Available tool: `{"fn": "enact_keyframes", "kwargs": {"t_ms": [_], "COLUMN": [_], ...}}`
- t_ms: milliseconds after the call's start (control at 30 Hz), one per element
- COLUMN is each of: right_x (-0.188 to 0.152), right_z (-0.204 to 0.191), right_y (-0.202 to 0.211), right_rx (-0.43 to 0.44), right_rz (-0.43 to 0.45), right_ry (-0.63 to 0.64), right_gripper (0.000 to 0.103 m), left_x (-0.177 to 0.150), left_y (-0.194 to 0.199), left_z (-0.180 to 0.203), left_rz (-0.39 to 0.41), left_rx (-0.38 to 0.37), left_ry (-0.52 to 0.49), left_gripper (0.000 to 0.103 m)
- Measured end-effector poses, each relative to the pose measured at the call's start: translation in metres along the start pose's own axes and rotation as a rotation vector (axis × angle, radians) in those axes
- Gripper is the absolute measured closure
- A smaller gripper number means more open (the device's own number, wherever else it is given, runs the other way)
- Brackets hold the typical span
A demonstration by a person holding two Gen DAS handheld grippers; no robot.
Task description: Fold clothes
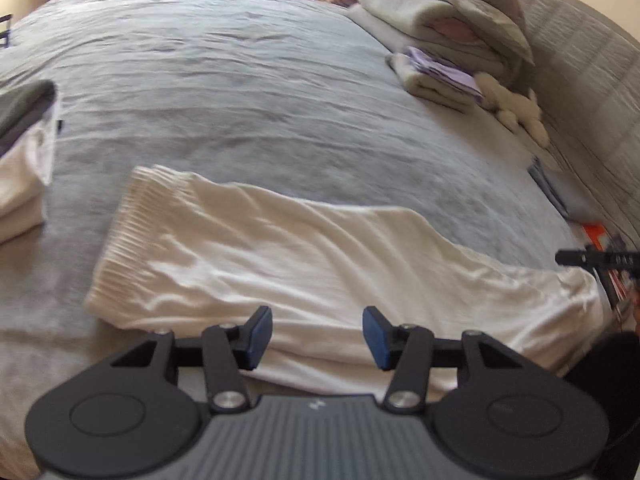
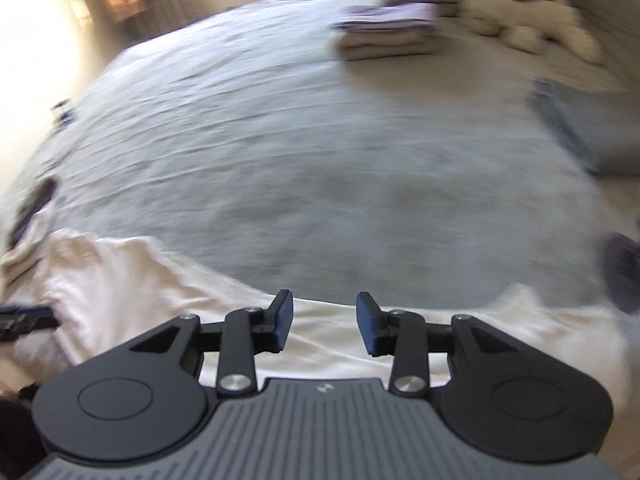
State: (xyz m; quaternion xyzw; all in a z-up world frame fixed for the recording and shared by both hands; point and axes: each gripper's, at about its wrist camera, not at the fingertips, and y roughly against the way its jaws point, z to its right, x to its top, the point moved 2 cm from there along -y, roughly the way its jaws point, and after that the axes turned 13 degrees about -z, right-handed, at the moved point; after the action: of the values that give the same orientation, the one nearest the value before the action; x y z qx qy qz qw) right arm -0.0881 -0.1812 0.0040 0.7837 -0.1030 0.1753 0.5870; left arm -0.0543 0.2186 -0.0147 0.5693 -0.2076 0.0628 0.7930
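**Ana:** Nearest the lens in the left wrist view is the left gripper [image 1: 317,338], its blue-padded jaws spread with nothing between them, hanging over the near long edge of the cream-white ribbed-cuff cotton garment [image 1: 304,268].

**Ben:** So where does that garment sit?

**Ana:** Along the near edge of the grey wrinkled bed cover [image 1: 224,92], laid out long and flat, ribbed band toward the left, the other end running off toward the near right corner. I judge it lies spread that way so it can be folded across its length.

**Ben:** And farther left?

**Ana:** At the left edge lies a folded pile of white and dark grey clothes [image 1: 24,148], apart from the garment, probably finished pieces kept out of the way.

**Ben:** The right side?

**Ana:** The right gripper [image 2: 324,322] hovers over the garment's other stretch, jaws likewise parted and empty. Its view is blurred. Each tool shows as a black tip at the edge of the other's view.

**Ben:** Anything in containers?

**Ana:** No basket or box is visible. Toward the far right corner sit a stack of folded grey blankets [image 1: 436,12], a small folded beige and lilac cloth pile [image 1: 436,76] and a fluffy cream soft toy [image 1: 516,110], all loose on the cover.
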Motion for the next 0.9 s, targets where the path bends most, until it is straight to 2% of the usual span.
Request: {"fn": "enact_keyframes", "kwargs": {"t_ms": [167,333,567,667,900], "right_x": [0.016,0.03,0.044,0.048,0.059], "right_z": [-0.033,-0.053,-0.059,-0.055,-0.052], "right_y": [-0.028,-0.058,-0.09,-0.096,-0.105], "right_rx": [0.174,0.289,0.372,0.433,0.569], "right_rz": [-0.035,-0.095,-0.173,-0.198,-0.238], "right_ry": [0.144,0.217,0.287,0.308,0.302], "right_gripper": [0.064,0.064,0.064,0.064,0.064], "left_x": [0.014,0.027,0.039,0.042,0.048], "left_y": [0.008,0.009,-0.006,-0.013,-0.024], "left_z": [-0.029,-0.056,-0.078,-0.083,-0.096], "left_rz": [0.056,0.077,0.07,0.07,0.081], "left_rx": [0.097,0.151,0.167,0.167,0.123], "left_ry": [0.06,0.111,0.17,0.181,0.198], "left_gripper": [0.052,0.052,0.052,0.054,0.054]}}
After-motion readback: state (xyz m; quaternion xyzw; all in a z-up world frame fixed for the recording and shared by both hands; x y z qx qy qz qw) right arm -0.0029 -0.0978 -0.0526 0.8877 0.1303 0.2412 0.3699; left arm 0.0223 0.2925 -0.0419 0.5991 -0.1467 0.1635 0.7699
